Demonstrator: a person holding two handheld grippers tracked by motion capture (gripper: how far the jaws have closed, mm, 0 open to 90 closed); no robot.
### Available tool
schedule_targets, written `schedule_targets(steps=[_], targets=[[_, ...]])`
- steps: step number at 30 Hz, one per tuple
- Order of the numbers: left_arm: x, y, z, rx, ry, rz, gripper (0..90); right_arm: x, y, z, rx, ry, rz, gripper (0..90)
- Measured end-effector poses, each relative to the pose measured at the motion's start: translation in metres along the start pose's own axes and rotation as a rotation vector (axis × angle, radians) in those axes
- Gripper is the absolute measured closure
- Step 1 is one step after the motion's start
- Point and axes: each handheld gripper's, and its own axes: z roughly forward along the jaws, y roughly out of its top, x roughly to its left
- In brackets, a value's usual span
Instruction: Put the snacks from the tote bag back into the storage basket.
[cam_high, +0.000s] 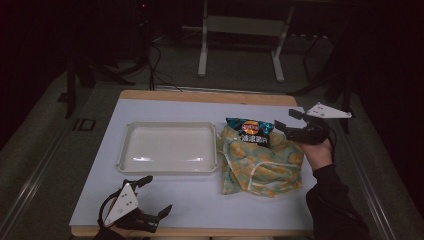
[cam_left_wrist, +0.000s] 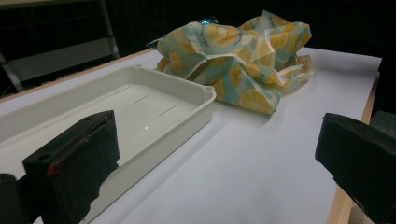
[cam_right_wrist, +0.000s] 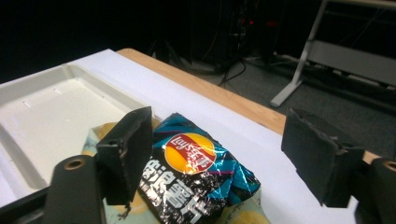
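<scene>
Left claw (cam_high: 156, 196): I've got it parked at the near-left corner of the counter (cam_high: 165, 205), jaws spread wide with nothing in them. In the left gripper view the two black jaws sit far apart and bare white surface runs between them.

Tray (cam_high: 170, 148): white, shallow, rectangular, sitting left of centre on the counter. Nothing inside that I can see – just a bit of glare on the bottom. It's well ahead of my left claw, not touching it.

Cloth bag (cam_high: 262, 169): crumpled teal fabric with an orange-slice print, just right of the tray, its left edge right up against the tray's rim. A white strap loops across its top.

Chip bag (cam_high: 250, 131): dark foil with teal corners and a red-and-yellow logo, lying on the far end of the cloth bag, flat-ish and a bit wrinkled.

Right claw (cam_high: 287, 122): held up off the counter at the far-right side, next to the chip bag's right edge. Jaws wide apart, holding nothing – in the right gripper view the chip bag lies below and between them, closer to the left jaw.

Right hand (cam_high: 319, 152): wrapped around the gripper body, dark sleeve coming in from the bottom right.
</scene>
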Motion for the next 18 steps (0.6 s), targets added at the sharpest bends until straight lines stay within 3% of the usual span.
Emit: schedule_targets(steps=[3,11,16,18], targets=[[0.0,0.0,0.0,0.004,-0.002,0.003,0.2,-0.006,-0.001,0.013,0.012,0.016,0.009,30.0],[0.0,-0.001,0.0,0.014,0.002,0.011,0.1,-0.022,-0.01,0.05,0.084,0.064,0.059,31.6],[0.001,-0.001,0.0,0.016,0.002,0.011,0.1,-0.029,-0.025,0.067,0.11,0.098,0.072,30.3],[0.001,-0.001,0.001,0.018,0.003,0.013,0.1,-0.031,-0.032,0.072,0.137,0.09,0.066,28.8]])
